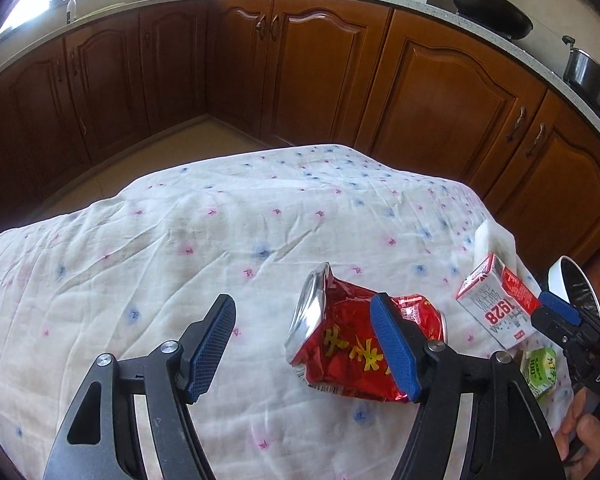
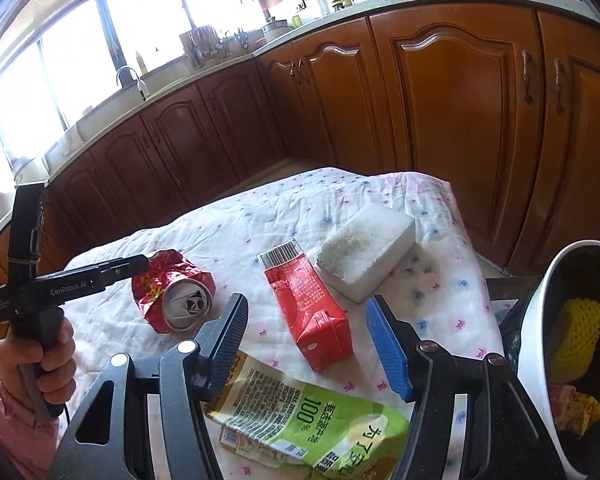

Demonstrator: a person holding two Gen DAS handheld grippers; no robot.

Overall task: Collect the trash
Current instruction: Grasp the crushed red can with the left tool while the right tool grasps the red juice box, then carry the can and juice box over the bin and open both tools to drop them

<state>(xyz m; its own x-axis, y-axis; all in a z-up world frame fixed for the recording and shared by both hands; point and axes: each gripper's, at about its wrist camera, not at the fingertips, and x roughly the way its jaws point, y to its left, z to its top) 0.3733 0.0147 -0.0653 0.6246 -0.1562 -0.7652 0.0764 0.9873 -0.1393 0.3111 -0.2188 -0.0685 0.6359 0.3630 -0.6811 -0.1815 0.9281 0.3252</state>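
Note:
A crushed red can (image 1: 352,344) lies on the cloth-covered table (image 1: 180,248). My left gripper (image 1: 304,344) is open, with its right finger over the can and its left finger off to the side. The can also shows in the right wrist view (image 2: 172,294). A red and white carton (image 2: 308,308) lies beside it, and a green pouch (image 2: 312,420) lies under my open right gripper (image 2: 312,340). A white bin (image 2: 540,340) at the right holds yellow foam netting (image 2: 576,336) and wrappers.
A white sponge block (image 2: 364,256) lies behind the carton. Wooden kitchen cabinets (image 1: 320,68) and a counter with pots run behind the table. The table's far edge drops to the floor (image 1: 204,136).

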